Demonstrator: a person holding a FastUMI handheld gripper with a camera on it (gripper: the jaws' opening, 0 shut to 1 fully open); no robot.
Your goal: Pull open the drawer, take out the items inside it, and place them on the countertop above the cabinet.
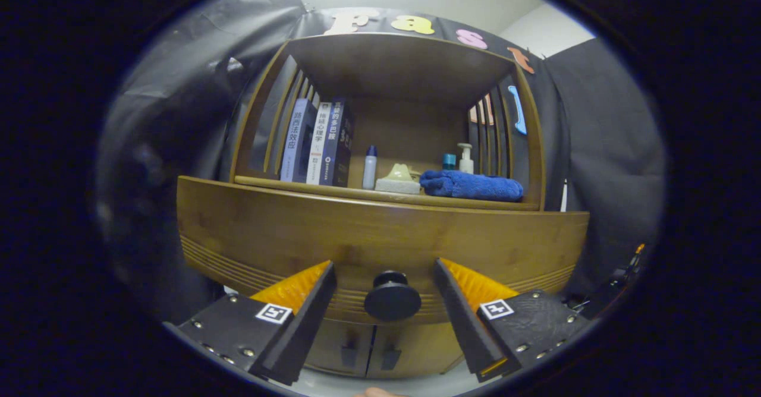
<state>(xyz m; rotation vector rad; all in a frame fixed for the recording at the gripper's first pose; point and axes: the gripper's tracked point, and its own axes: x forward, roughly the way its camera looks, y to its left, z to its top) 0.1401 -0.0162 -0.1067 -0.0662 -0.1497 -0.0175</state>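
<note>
gripper (383, 266): fingers spread apart, one on each side of the knob, neither touching it
knob (392, 296): round, dark, on the closed drawer front (380, 236), between the fingers
countertop (309, 188): above the drawer, holding books (318, 142), a small bottle (370, 167), a blue towel (472, 185)

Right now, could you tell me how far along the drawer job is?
Nothing looks done: the drawer sits closed. In hand: the gripper is open, its fingers either side of the round knob, not touching it. Left: grip and pull, then lift the contents onto the countertop.
</note>
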